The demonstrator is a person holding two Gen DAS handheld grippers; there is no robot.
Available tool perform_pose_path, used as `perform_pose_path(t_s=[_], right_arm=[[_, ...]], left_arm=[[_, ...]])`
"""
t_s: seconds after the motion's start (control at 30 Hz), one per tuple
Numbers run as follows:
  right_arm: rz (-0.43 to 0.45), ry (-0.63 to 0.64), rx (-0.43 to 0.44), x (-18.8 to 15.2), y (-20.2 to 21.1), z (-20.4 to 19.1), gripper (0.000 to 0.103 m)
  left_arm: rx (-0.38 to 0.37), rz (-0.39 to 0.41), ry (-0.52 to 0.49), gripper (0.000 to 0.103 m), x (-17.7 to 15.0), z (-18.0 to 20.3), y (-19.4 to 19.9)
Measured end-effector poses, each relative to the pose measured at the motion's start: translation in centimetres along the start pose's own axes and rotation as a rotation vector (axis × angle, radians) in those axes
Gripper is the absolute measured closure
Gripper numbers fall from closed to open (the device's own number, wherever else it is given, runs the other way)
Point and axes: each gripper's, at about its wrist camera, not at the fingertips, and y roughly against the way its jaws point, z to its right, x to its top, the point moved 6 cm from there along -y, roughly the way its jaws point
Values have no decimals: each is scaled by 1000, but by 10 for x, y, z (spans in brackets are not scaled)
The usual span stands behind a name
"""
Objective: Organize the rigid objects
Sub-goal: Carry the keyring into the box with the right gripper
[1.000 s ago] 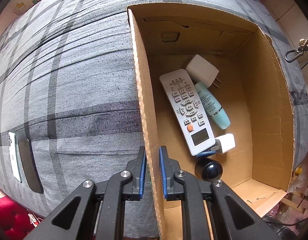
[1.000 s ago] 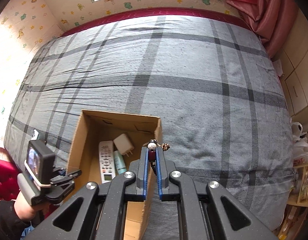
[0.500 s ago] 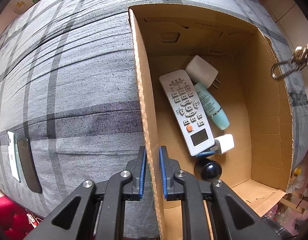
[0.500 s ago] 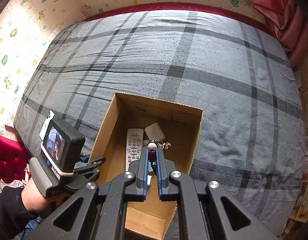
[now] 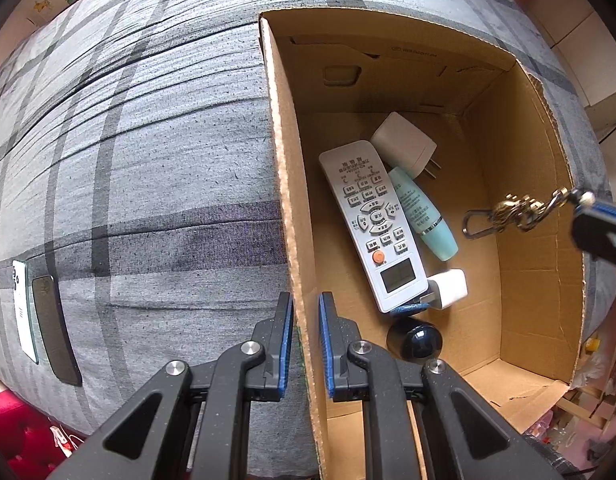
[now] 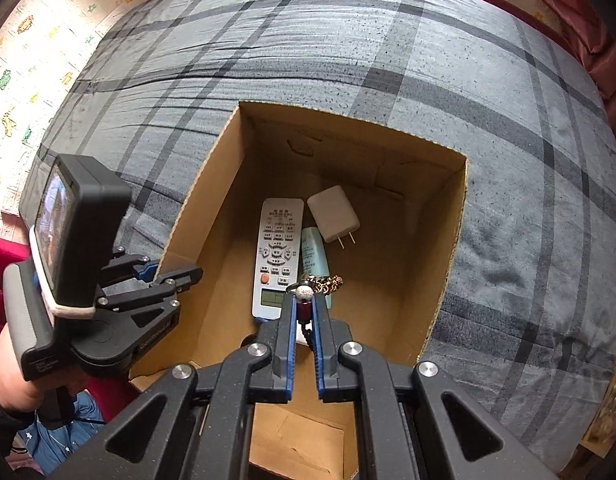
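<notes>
An open cardboard box point(image 5: 284, 184) point(image 6: 451, 240) lies on the grey plaid bed. My left gripper point(image 5: 306, 308) is shut on the box's left wall; it also shows in the right wrist view point(image 6: 164, 276). My right gripper point(image 6: 304, 300) is shut on a keychain point(image 6: 317, 285) with a red barrel, a white bead and a gold clasp, held over the inside of the box. The keychain also hangs at the right of the left wrist view point(image 5: 511, 212). In the box lie a white remote point(image 5: 373, 224) point(image 6: 278, 256), a teal tube point(image 5: 421, 214), two white chargers point(image 5: 403, 148) point(image 5: 447, 290) and a black ball point(image 5: 413, 340).
Two phones, one white point(image 5: 24, 316) and one black point(image 5: 54, 340), lie on the bed near its left edge. Patterned wallpaper point(image 6: 20, 40) runs behind the bed, a red curtain point(image 6: 587, 16) at the right.
My right gripper has carried the keychain from beside the box's right wall to over the inside of the box. My left gripper has held the box wall without moving.
</notes>
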Motion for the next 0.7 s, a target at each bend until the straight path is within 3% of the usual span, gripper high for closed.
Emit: perform_pose_path(t_s=[0.7], right_arm=[[-134, -35, -35, -9, -90, 8, 97]], left_arm=[[4, 0, -2, 89, 0, 0, -3]])
